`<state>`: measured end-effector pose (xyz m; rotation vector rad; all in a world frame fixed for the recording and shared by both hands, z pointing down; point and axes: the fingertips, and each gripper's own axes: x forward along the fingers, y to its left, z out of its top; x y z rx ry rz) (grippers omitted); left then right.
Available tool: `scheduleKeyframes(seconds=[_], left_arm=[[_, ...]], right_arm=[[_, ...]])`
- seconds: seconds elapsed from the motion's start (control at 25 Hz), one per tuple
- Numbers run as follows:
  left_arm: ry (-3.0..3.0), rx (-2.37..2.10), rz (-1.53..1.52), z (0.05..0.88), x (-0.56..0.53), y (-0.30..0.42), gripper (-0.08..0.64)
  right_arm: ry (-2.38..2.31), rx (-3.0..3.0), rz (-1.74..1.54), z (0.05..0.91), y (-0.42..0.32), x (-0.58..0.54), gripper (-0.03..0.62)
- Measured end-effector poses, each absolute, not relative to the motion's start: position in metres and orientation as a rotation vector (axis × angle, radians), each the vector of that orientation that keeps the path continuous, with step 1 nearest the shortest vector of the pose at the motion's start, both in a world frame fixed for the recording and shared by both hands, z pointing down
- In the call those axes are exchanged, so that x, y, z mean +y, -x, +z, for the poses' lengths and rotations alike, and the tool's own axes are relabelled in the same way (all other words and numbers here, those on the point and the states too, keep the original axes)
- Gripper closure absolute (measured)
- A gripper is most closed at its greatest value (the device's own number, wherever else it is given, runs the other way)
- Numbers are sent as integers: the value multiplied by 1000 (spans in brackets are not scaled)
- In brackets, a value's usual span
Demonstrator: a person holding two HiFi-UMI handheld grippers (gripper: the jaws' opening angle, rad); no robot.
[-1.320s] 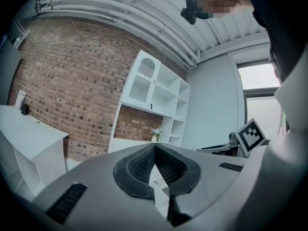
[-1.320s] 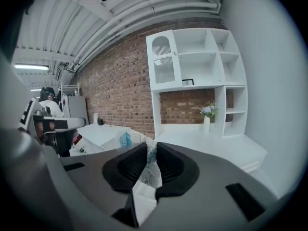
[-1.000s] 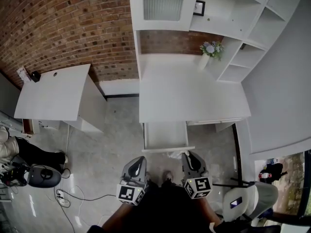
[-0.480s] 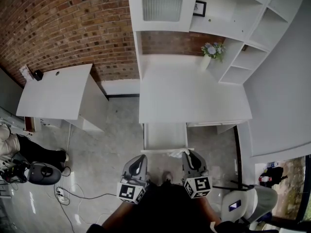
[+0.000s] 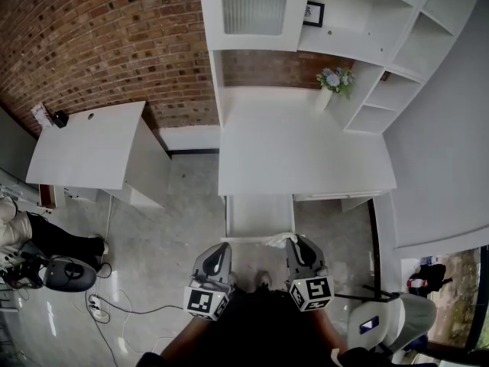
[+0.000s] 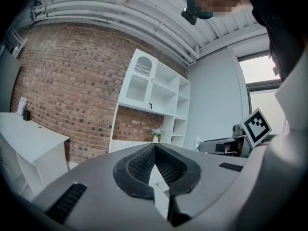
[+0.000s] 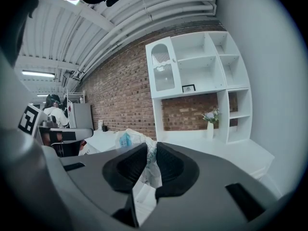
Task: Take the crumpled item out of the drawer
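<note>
The right gripper (image 7: pixel 150 147) has its jaws pressed on the crumpled bag (image 7: pixel 126 139), which sticks out above them. In the head view the bag is at the front edge of the open drawer (image 5: pixel 260 214). The left gripper (image 6: pixel 155 149) has its jaws together and holds nothing. Both grippers point nearly level, close to the person's body, toward the desk (image 5: pixel 298 151). A vase (image 5: pixel 321 96) stands at the back of the desk.

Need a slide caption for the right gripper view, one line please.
Right tool clamped on the crumpled white plastic item, facing the white desk and brick wall.
</note>
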<state>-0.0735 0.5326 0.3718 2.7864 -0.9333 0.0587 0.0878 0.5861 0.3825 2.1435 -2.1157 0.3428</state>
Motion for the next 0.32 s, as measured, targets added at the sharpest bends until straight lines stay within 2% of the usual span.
scheduleKeyframes(seconds=[0.32], left_arm=[[-2783, -932, 61, 371, 532, 75, 543]], right_arm=[[-2142, -2124, 358, 382, -85, 584, 515]])
